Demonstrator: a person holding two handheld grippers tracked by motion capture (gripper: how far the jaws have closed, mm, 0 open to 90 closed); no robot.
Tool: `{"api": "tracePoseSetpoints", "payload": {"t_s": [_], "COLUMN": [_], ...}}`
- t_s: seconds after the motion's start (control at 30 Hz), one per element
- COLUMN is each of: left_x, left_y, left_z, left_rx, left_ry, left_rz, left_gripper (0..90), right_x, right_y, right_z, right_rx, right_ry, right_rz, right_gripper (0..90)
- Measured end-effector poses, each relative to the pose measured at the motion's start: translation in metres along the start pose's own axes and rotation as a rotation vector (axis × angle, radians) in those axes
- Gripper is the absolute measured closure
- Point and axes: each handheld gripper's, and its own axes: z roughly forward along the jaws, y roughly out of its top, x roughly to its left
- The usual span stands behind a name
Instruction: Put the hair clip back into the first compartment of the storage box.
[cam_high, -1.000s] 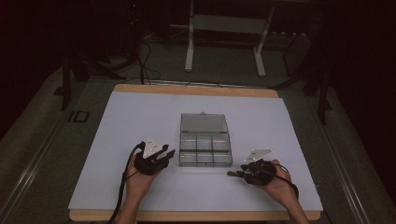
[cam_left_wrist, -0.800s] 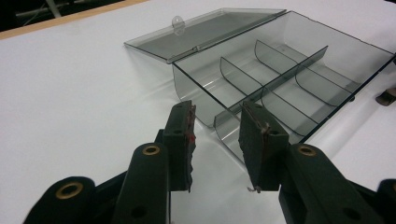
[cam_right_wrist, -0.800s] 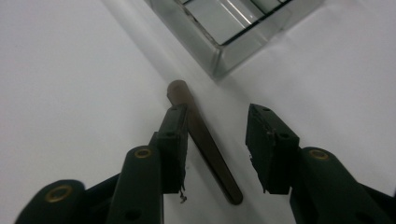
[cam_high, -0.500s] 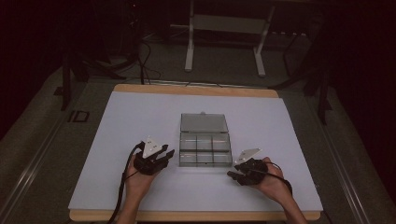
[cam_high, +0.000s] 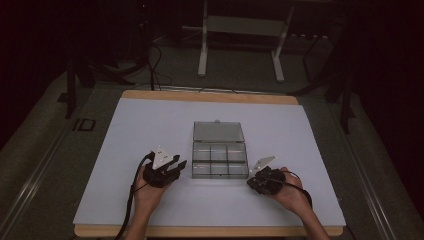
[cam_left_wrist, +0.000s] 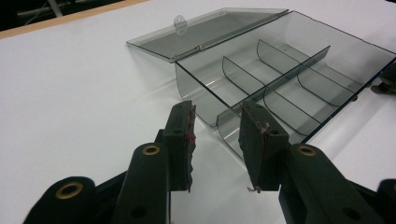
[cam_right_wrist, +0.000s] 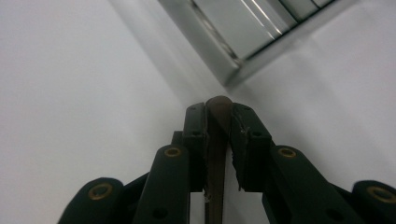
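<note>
A clear smoky plastic box with several empty compartments lies mid-table, its lid folded flat behind it. My left gripper rests on the table just left of the box, open, with nothing between its jaws. In the left gripper view the box and its lid lie just ahead of the left gripper. My right gripper sits by the box's front right corner. Its jaws have just been closing, and in the right gripper view the right gripper clamps a thin brown flat piece seen edge-on.
The white table top has a wooden edge at the front. A metal stand is on the dark floor behind the table. The other gripper peeks in past the box's far side in the left gripper view.
The right hand has turned and shifted a little left toward the box's front right corner. The left hand and the box have stayed put.
</note>
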Motion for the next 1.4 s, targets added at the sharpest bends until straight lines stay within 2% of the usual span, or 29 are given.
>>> {"api": "tracePoseSetpoints", "payload": {"t_s": [0.27,0.47,0.63,0.8,0.9,1.07,1.4], "left_x": [0.001,0.002,0.004,0.004,0.005,0.006,0.008], "left_y": [-0.001,-0.002,-0.003,-0.003,-0.004,-0.005,-0.008], "left_z": [0.001,0.001,0.002,0.002,0.002,0.003,0.005], "left_rx": [0.000,0.002,0.007,0.007,0.007,0.010,0.013], "left_ry": [0.003,0.007,0.011,0.016,0.018,0.027,0.037], "left_rz": [-0.003,-0.006,-0.009,-0.010,-0.010,-0.011,-0.015], "left_gripper": [65.3,65.3,65.3,65.3,65.3,65.3,65.3], "right_x": [-0.011,-0.015,-0.020,-0.020,-0.020,-0.018,-0.022], "right_y": [-0.003,0.000,0.003,0.011,0.013,0.014,0.012], "right_z": [-0.005,-0.002,-0.001,0.001,0.001,0.001,-0.006], "right_rx": [0.035,0.068,0.095,0.154,0.173,0.174,0.130], "right_ry": [-0.011,0.004,0.040,0.040,0.037,0.024,0.013], "right_rz": [0.029,0.042,0.070,0.050,0.046,0.036,0.065], "right_gripper": [77.5,74.2,73.3,73.5,76.7,77.5,77.6]}}
